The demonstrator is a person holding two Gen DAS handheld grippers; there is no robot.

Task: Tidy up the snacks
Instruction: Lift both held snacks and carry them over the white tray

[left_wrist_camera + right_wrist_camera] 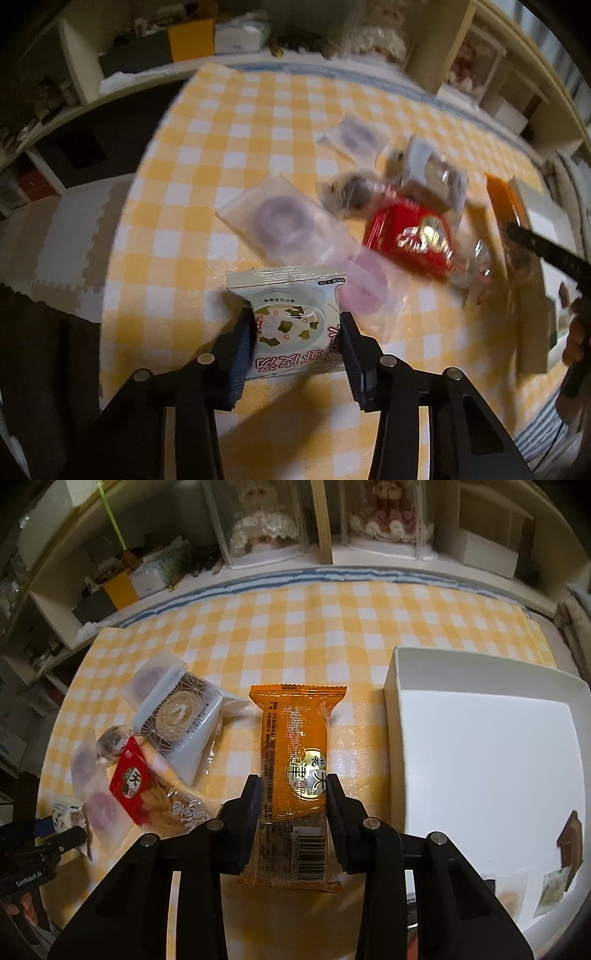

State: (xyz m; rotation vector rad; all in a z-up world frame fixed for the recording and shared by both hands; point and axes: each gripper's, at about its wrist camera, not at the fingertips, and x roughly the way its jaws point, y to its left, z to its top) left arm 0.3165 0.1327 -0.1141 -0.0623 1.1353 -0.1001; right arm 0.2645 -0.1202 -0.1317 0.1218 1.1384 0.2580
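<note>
Left wrist view: the left gripper [297,332] has its fingers on either side of a white soup packet [291,317] on the checked tablecloth [207,155]; whether they pinch it I cannot tell. At one o'clock lies a red packet [410,236], at eleven a purple pastry bag [280,219].

Right wrist view: the right gripper [291,797] is clamped on an orange snack bar [295,760]. A white box [391,686] sits at three o'clock, and a grey cake wrapper [184,716] at ten.

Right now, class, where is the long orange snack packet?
In the right wrist view, the orange packet sits centre frame between the right gripper's fingers, on the checked tablecloth, with the white box to its right and the snack pile left.
</note>
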